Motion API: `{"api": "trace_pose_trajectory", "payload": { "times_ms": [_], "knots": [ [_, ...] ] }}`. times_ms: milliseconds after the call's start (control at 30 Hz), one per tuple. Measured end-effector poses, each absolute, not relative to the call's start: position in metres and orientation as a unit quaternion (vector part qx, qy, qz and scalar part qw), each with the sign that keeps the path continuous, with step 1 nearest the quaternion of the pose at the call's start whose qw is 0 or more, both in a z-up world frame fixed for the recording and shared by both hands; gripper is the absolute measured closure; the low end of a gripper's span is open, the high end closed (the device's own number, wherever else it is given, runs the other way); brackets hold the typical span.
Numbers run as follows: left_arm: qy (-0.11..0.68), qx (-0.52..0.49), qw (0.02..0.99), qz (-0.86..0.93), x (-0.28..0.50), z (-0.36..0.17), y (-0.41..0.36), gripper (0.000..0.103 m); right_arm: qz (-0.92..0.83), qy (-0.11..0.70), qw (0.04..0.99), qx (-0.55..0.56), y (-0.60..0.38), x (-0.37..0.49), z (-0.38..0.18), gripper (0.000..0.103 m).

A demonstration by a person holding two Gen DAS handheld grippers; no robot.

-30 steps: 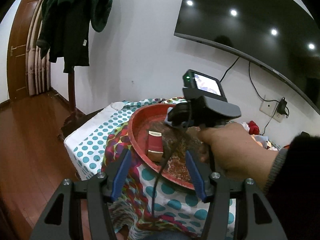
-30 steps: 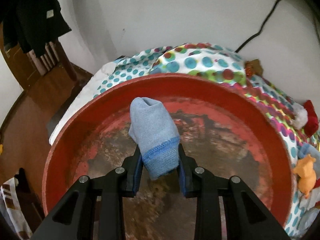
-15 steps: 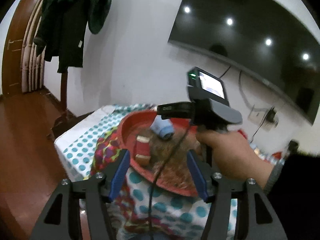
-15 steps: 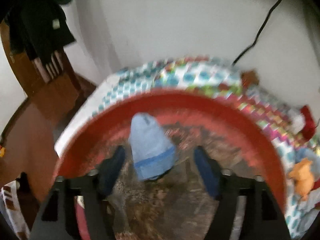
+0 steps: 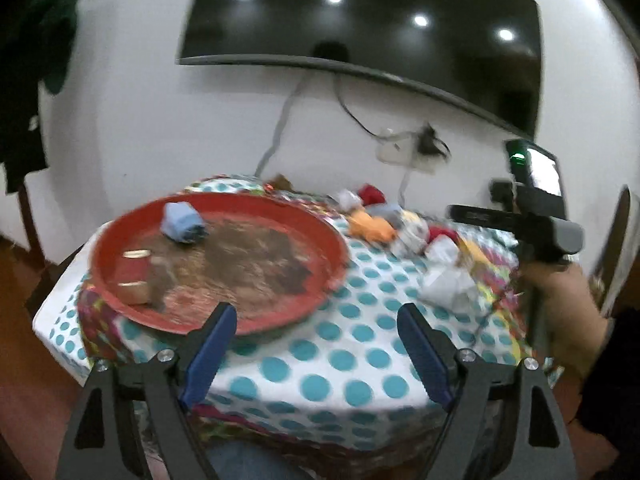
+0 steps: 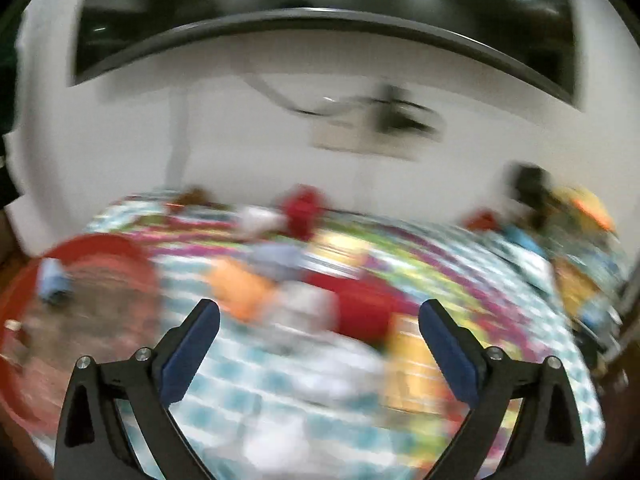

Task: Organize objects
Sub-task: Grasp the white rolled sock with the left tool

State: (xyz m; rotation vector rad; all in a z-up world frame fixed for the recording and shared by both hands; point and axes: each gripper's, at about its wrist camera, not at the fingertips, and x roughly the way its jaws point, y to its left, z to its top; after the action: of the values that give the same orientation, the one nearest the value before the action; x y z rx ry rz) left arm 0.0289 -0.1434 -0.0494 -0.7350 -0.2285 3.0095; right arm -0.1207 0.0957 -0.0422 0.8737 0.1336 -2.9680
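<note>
A rolled blue cloth lies at the back of the round red tray, with a small red box near the tray's left rim. My left gripper hangs over the dotted tablecloth in front of the tray, its jaws opening with nothing between them. In the blurred right wrist view my right gripper is over a heap of small things, jaws opening and empty. The tray and blue cloth lie far left there. An orange toy and a red item lie right of the tray.
A dotted tablecloth covers the table, which stands against a white wall under a dark screen. A wall socket with cables hangs behind. A hand with the right gripper's body is at the right. Dark clothes hang at left.
My right gripper let go of the blue cloth, which now lies in the tray, and swung right over the heap of things. My left gripper turned right and spread its jaws wider.
</note>
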Motion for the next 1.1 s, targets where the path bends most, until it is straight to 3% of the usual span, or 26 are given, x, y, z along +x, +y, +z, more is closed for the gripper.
{"api": "trace_pose_trajectory", "payload": {
  "times_ms": [167,500,700,1100],
  "knots": [
    [-0.029,-0.274,0.050,0.960,0.008,-0.069,-0.101,0.018,-0.945,-0.047,-0.047,0.320,0.202,-0.110,-0.079,0.003],
    [0.007,-0.319,0.080,0.944,-0.075,-0.083,-0.015,0.018,-0.924,-0.156,-0.072,0.342,0.273,-0.091,-0.112,0.003],
    [-0.013,-0.363,0.058,0.930,-0.122,-0.084,0.010,0.018,-0.929,-0.150,-0.054,0.334,0.269,-0.089,-0.110,0.003],
    [0.048,-0.380,0.031,0.923,-0.155,-0.096,0.055,0.018,-0.923,-0.194,-0.039,0.332,0.280,-0.086,-0.115,0.001]
  ]
}}
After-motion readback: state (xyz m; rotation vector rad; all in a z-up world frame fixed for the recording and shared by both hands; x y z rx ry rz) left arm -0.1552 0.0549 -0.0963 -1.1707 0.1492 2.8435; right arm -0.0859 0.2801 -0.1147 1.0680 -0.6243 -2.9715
